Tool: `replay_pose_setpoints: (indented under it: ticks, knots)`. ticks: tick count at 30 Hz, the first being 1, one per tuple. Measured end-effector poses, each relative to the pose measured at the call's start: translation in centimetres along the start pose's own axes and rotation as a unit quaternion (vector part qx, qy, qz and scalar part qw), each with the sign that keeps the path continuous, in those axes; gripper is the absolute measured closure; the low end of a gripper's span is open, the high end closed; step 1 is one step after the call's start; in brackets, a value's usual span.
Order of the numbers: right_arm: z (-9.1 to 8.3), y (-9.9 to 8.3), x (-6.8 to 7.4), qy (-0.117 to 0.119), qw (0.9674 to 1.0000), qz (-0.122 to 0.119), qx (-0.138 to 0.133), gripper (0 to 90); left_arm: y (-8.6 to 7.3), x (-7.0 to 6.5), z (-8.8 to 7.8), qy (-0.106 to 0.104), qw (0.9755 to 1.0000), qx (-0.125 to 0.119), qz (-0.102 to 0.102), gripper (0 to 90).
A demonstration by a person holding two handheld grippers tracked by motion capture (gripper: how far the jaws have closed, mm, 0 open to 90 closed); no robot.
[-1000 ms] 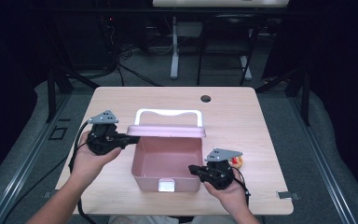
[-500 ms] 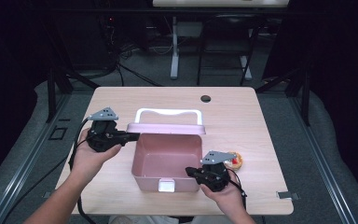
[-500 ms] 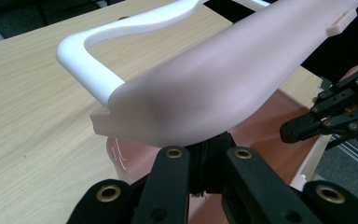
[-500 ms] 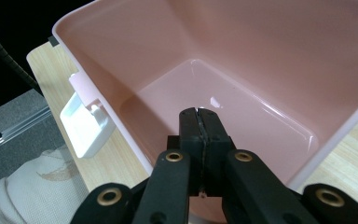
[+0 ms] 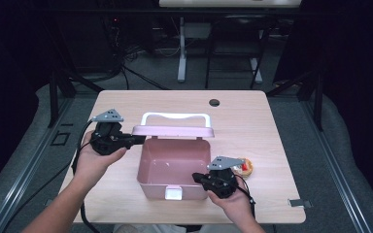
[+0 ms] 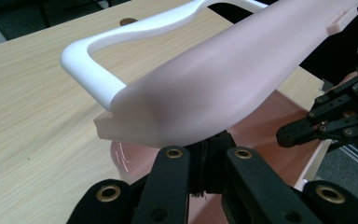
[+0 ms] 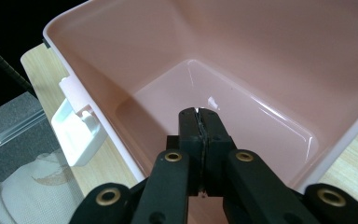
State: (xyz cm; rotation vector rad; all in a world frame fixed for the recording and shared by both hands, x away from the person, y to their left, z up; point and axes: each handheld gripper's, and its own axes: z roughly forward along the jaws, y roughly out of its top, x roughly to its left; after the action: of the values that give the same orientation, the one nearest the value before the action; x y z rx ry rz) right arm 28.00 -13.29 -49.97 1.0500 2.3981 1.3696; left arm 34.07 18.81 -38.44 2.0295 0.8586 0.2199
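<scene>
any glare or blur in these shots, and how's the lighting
High view: table evenly lit, surroundings dark. Right gripper view: small white glare spots on the pink box floor, jaws sharp. Left gripper view: the pink lid looms close and slightly soft, with smooth shading and no hard glare.

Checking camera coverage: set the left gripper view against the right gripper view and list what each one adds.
Left gripper view: the raised lid from below, its white handle, the table's hole, and the right gripper farther off. Right gripper view: the pink box with its bare inside and its white latch, beneath shut jaws. Both: that box and the wooden table.
</scene>
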Motion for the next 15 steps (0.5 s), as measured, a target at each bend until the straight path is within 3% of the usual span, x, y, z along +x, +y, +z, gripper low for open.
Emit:
replay_pose_setpoints:
  ticks: [15]
  knots:
    - [0.56,0.14,-0.02,-0.001,1.0000,0.001,0.008,90.0,0.58,0.33,0.08,-0.002,1.0000,0.002,-0.004,90.0]
